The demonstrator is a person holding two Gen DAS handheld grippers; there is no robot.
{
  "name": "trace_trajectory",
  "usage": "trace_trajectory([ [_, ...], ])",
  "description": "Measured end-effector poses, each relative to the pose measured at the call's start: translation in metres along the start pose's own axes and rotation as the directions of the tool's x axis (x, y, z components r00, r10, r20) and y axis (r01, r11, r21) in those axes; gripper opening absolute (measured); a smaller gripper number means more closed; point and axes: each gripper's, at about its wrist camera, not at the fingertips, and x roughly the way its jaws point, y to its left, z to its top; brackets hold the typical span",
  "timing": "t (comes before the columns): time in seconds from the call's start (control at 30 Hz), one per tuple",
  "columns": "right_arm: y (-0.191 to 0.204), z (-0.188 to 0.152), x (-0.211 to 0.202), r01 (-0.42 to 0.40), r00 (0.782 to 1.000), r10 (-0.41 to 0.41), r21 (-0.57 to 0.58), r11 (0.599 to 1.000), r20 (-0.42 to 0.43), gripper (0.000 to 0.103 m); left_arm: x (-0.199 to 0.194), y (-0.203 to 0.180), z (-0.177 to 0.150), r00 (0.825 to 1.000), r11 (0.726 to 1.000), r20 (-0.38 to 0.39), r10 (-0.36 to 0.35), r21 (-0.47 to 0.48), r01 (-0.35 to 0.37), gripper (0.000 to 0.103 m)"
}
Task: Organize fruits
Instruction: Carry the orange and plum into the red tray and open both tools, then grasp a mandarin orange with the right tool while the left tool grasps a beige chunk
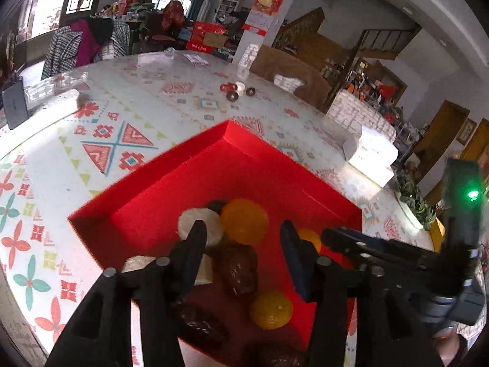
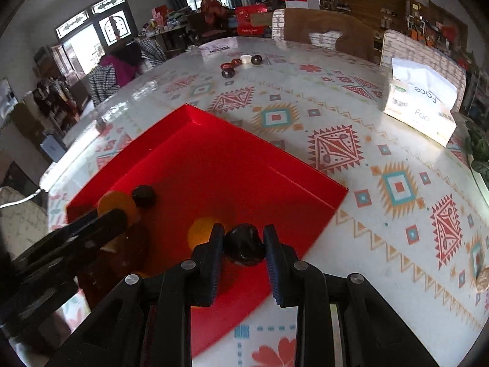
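Observation:
A red box [image 1: 152,189] on the patterned table holds several fruits: an orange [image 1: 244,220], a second orange [image 1: 270,309], a white round piece [image 1: 198,223] and a dark brown fruit [image 1: 238,269]. My left gripper [image 1: 243,244] hangs open over them, the brown fruit lying below the gap with the pads clear of it. My right gripper [image 2: 243,238] is shut on a dark glossy fruit [image 2: 244,244] above the near right part of the red box [image 2: 214,159]. An orange [image 2: 200,229] lies just left of it. The left gripper's finger [image 2: 107,220] shows at the left.
A small group of dark, red and white fruits [image 2: 240,62] lies far back on the table [image 2: 336,98]. A tissue pack [image 2: 421,104] stands at the right, with a plant [image 2: 479,150] by the edge. Chairs ring the far side. A dark tablet [image 1: 13,104] stands at the left.

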Motion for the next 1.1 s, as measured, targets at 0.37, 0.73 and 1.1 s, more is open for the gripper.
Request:
trace_trajectory([
  [0.37,0.0,0.005,-0.004,-0.019,0.999,0.018,0.026,0.999,0.029,0.03,-0.027,0.01,0.006,0.998,0.999,0.063,-0.009,-0.053,0.012,0.067],
  [0.73,-0.032,-0.011,-0.057,-0.013,0.992,0.002,0.086,0.996,0.122,0.039,-0.05,-0.015,0.0,0.996,0.999,0.08,-0.042,-0.014,0.043,0.067],
  [1.1,-0.161,-0.077,-0.108,0.175,0.971,-0.212,0.281,0.944,0.108,0.04,-0.063,-0.074,-0.021,0.99,0.986,0.058,-0.131,0.113,0.124,0.074],
])
